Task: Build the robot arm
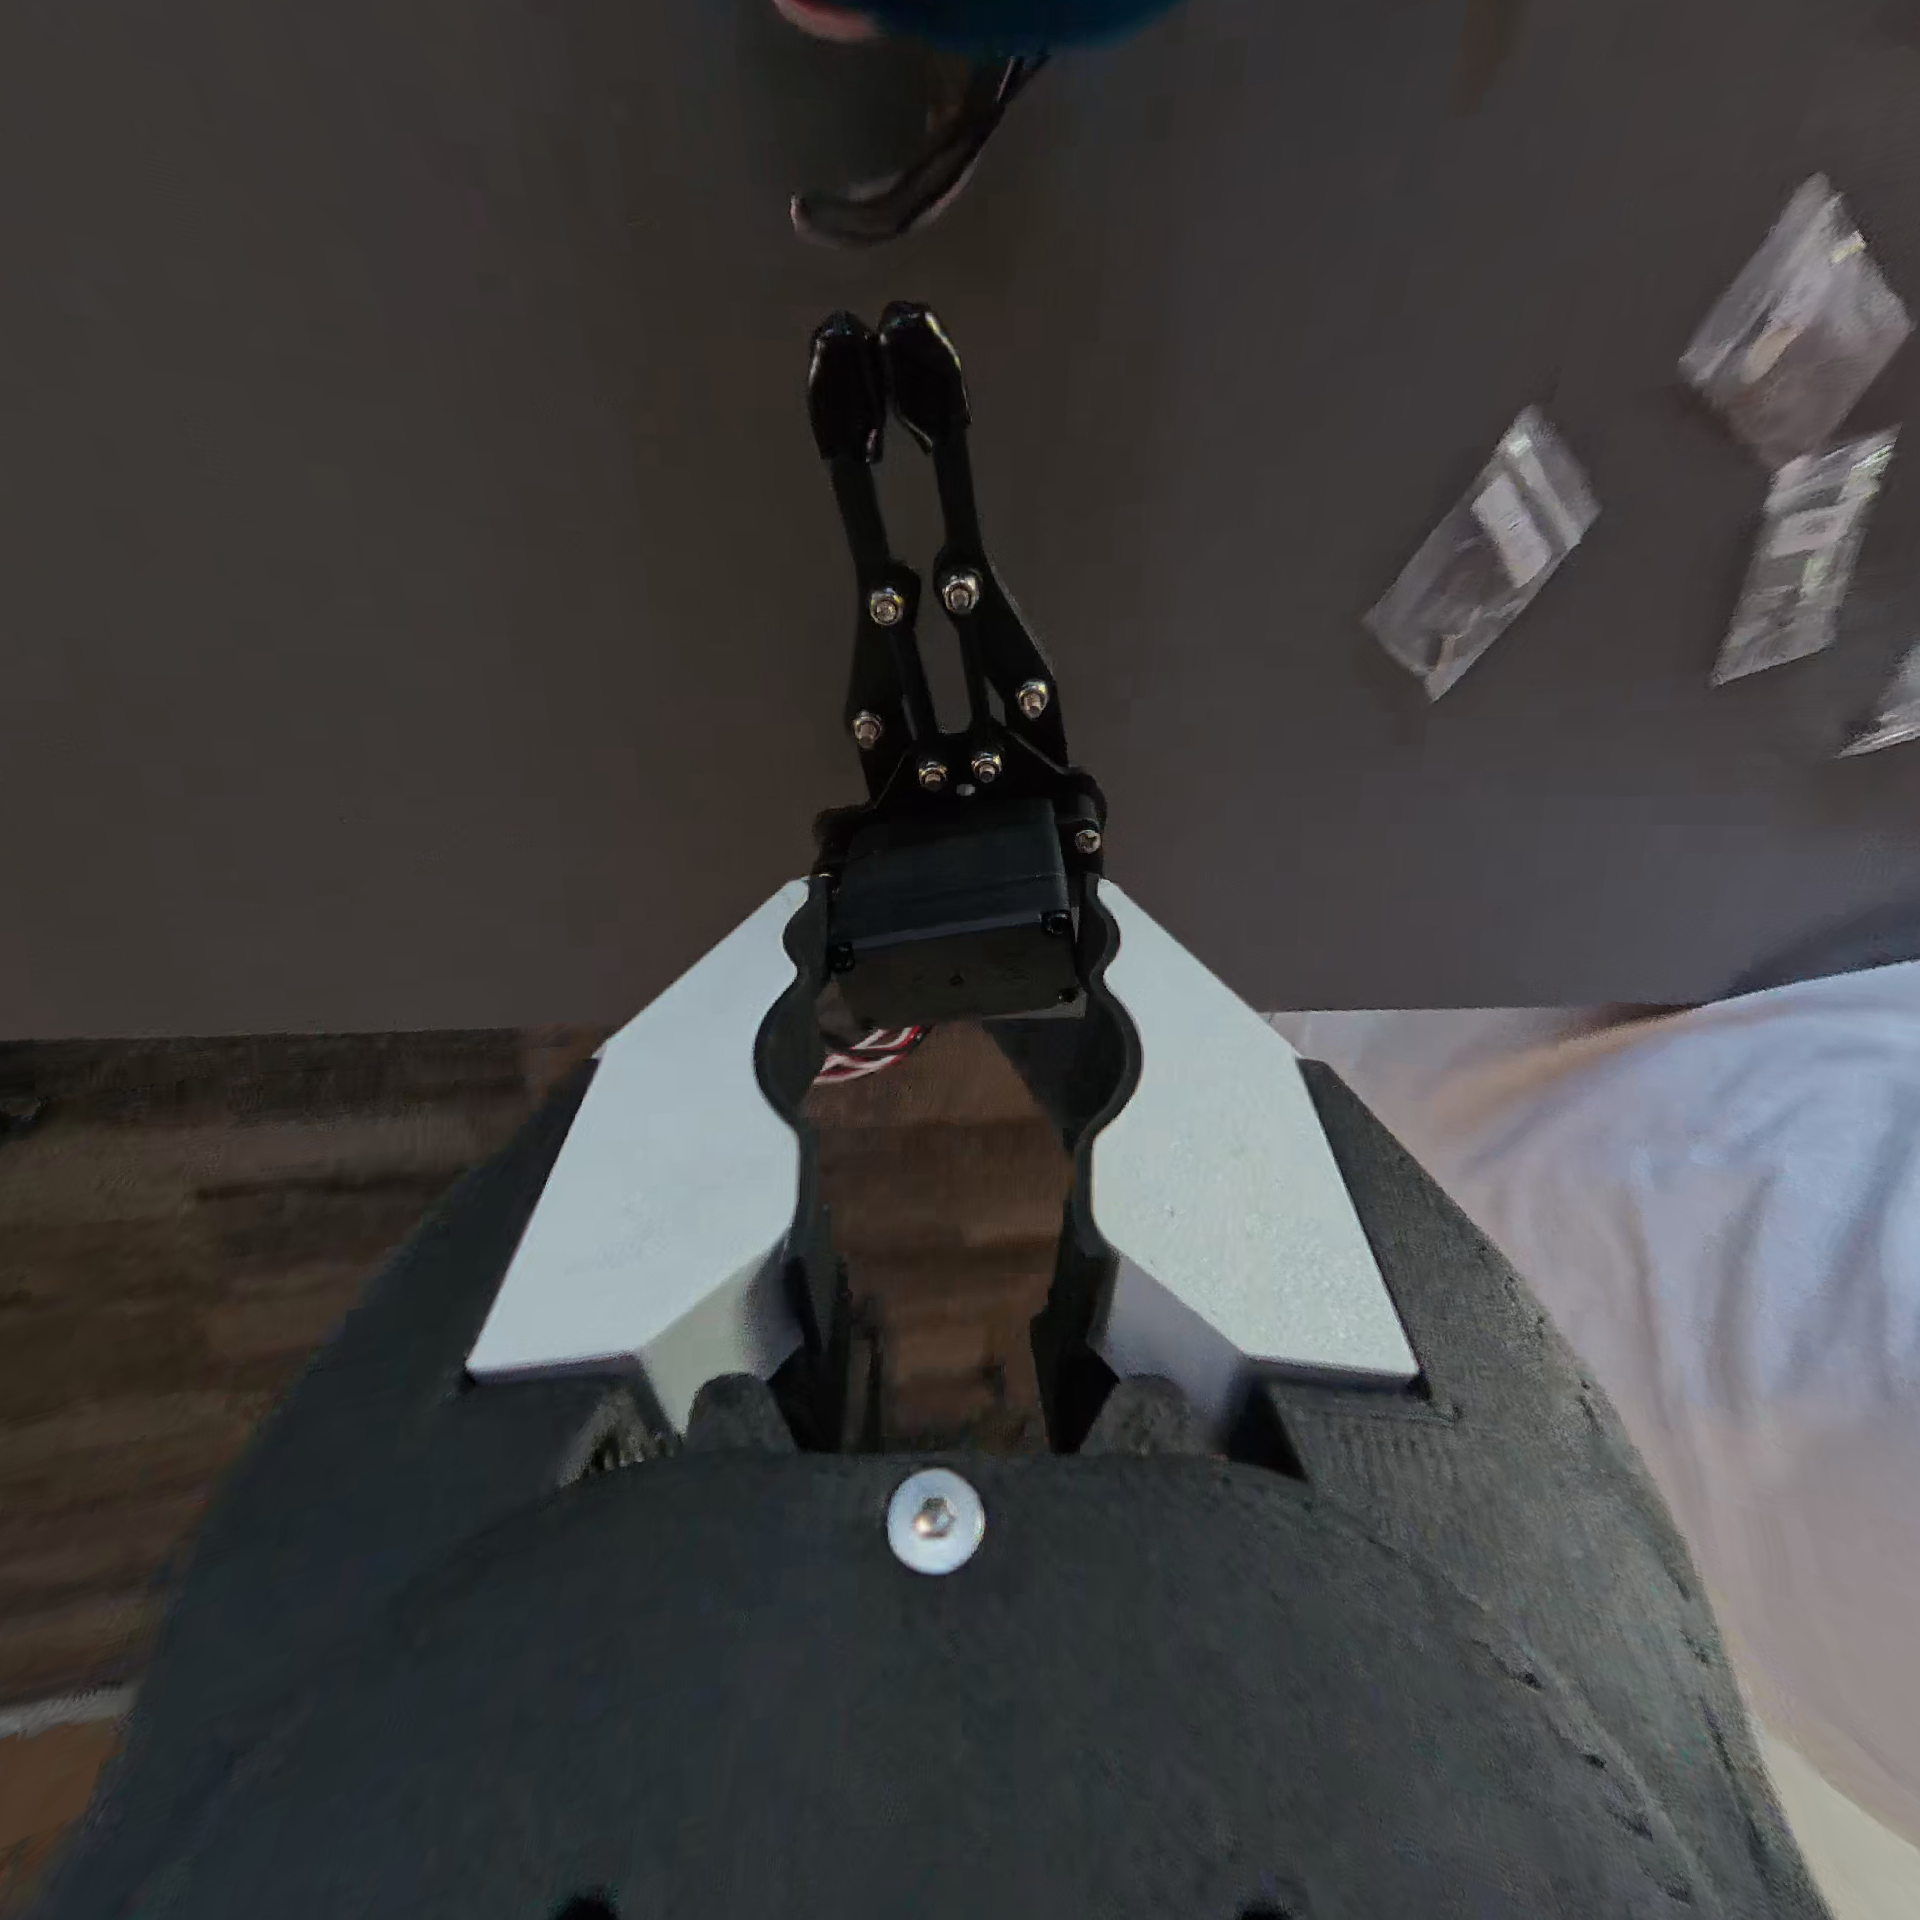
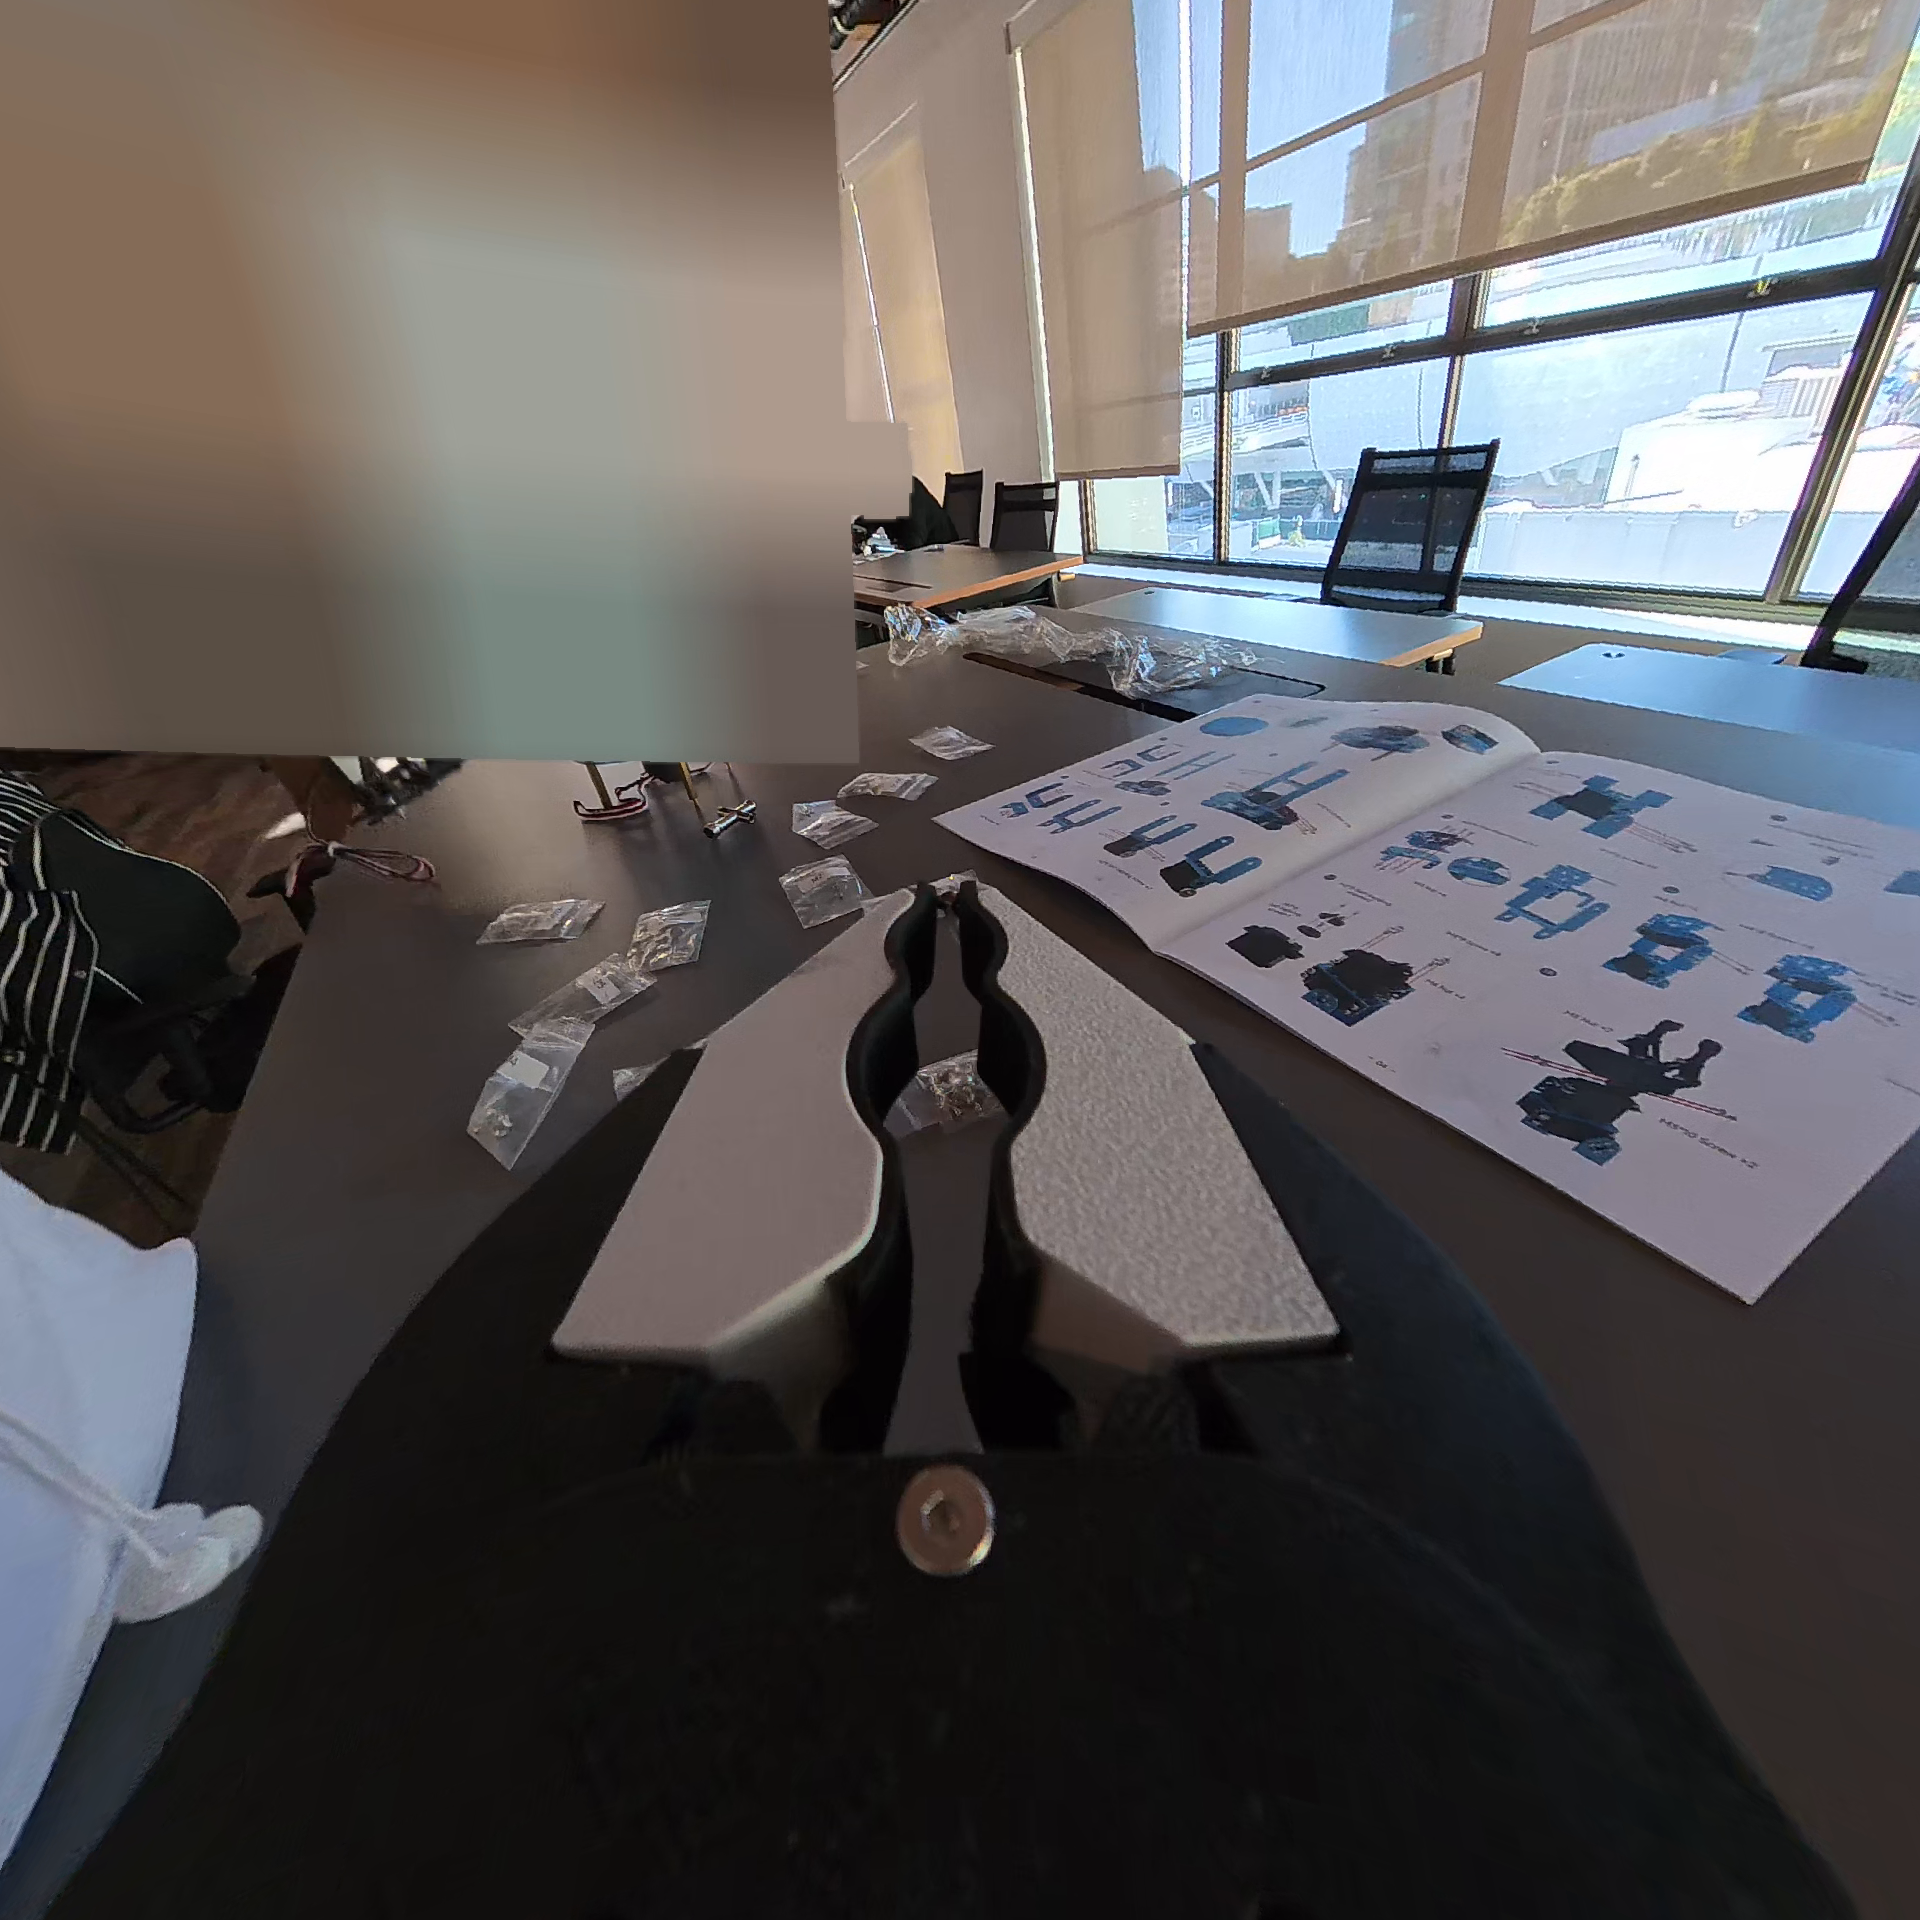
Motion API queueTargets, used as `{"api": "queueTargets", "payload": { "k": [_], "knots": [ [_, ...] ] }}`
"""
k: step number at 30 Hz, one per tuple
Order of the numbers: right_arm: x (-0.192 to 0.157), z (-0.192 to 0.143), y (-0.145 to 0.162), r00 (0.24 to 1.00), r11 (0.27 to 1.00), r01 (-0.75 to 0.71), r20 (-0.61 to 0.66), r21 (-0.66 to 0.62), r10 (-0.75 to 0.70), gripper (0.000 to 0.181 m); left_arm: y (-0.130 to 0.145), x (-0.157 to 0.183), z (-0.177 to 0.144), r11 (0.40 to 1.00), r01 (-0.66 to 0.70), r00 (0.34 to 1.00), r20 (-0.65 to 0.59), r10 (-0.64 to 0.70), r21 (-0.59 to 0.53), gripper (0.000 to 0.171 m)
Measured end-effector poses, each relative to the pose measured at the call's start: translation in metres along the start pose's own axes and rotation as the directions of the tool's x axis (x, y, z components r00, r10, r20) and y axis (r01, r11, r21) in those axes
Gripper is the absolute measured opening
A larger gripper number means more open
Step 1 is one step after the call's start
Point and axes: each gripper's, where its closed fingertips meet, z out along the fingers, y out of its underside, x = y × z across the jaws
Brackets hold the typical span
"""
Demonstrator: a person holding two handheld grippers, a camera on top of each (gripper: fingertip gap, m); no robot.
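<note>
In the left wrist view my left gripper [image 1: 956, 920] is shut on the black servo block [image 1: 951, 935] of a small black claw assembly. The claw's two linked arms [image 1: 914, 582] reach forward over the dark table [image 1: 416, 520], and its glossy tips [image 1: 888, 364] are closed together. Red and white wires [image 1: 873, 1049] hang under the servo. In the right wrist view my right gripper [image 2: 945, 902] is shut just above the table [image 2: 416, 1039]. A tiny shiny bit shows at its tips; I cannot tell whether it is held. A small clear bag [image 2: 951, 1091] lies beneath the fingers.
Several small clear parts bags [image 2: 670, 930] lie scattered on the table, also in the left wrist view [image 1: 1486, 551]. An open instruction booklet [image 2: 1507, 935] lies at the right. A metal cross wrench [image 2: 727, 821], wires [image 2: 353, 862] and crumpled plastic wrap [image 2: 1070, 639] sit farther back. A striped sleeve [image 2: 42, 935] is at the left. The grippers' ends are close to 55 cm from one another.
</note>
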Motion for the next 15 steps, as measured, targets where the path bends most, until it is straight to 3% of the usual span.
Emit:
{"api": "queueTargets", "payload": {
  "k": [4,7,10,15],
  "knots": [
    [0.001,-0.001,-0.003,1.0,1.0,0.003,-0.007,0.009,-0.003,0.003,-0.007,0.016,-0.027,0.97,0.075,0.984,-0.175,-0.035,0.233,0.047],
    [0.003,-0.001,-0.003,1.0,1.0,0.013,-0.024,0.007,-0.012,0.003,-0.01,0.031,-0.048,0.911,0.19,0.921,-0.387,-0.036,0.365,0.047],
    [0.006,0.002,0.004,0.998,0.999,0.031,-0.046,-0.023,-0.032,0.003,-0.008,0.04,-0.064,0.862,0.265,0.845,-0.535,0.01,0.433,0.046],
    [0.008,0.007,0.014,0.993,0.992,0.093,-0.07,-0.083,-0.099,0.003,-0.003,0.067,-0.08,0.787,0.3,0.753,-0.64,0.152,0.54,0.046]
  ]
}}
